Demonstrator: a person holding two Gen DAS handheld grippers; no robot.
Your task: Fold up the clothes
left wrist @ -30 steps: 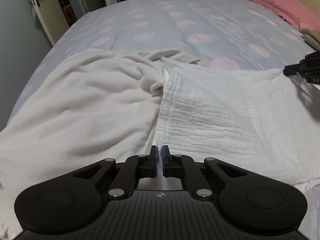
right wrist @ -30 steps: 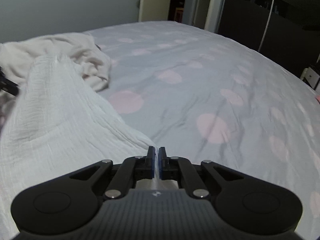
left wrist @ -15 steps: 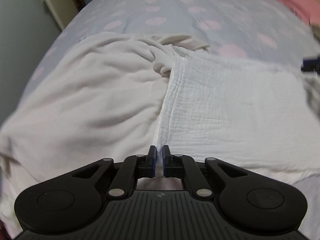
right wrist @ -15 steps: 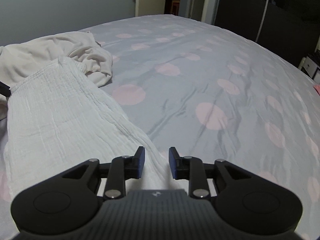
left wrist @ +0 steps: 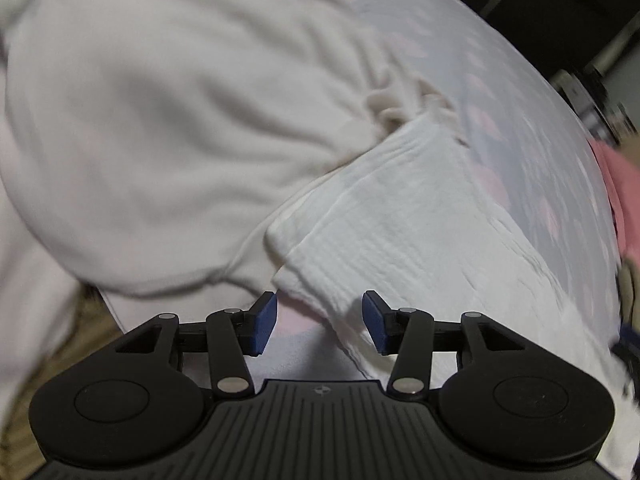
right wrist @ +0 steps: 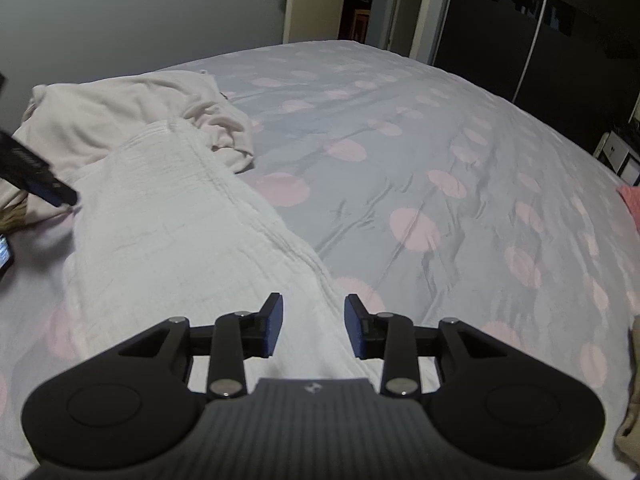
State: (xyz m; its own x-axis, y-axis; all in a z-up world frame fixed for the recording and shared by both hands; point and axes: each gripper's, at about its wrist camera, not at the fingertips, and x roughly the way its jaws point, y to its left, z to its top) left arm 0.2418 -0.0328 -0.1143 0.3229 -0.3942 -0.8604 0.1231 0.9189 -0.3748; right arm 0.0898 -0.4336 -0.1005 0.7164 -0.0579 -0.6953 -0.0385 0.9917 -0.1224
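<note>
A white crinkled cloth [left wrist: 408, 224] lies folded in a long strip on the bed; it also shows in the right wrist view [right wrist: 180, 232]. A cream fleece garment [left wrist: 168, 112] lies crumpled beside it, seen too in the right wrist view [right wrist: 120, 112]. My left gripper [left wrist: 319, 326] is open and empty just above the cloth's near corner. My right gripper [right wrist: 314, 326] is open and empty over the cloth's other end. A fingertip of the left gripper [right wrist: 48, 188] shows at the left edge of the right wrist view.
The bed has a grey cover with pink dots [right wrist: 440, 160]. A pink pillow [left wrist: 624, 184] lies at its head. A door [right wrist: 312, 0] and dark wardrobe [right wrist: 520, 20] stand beyond the bed. A small dark device [right wrist: 4, 254] lies at the left edge.
Both grippers have opened and let go of the white cloth, which now lies on the bed. The left gripper has swung left and tilted.
</note>
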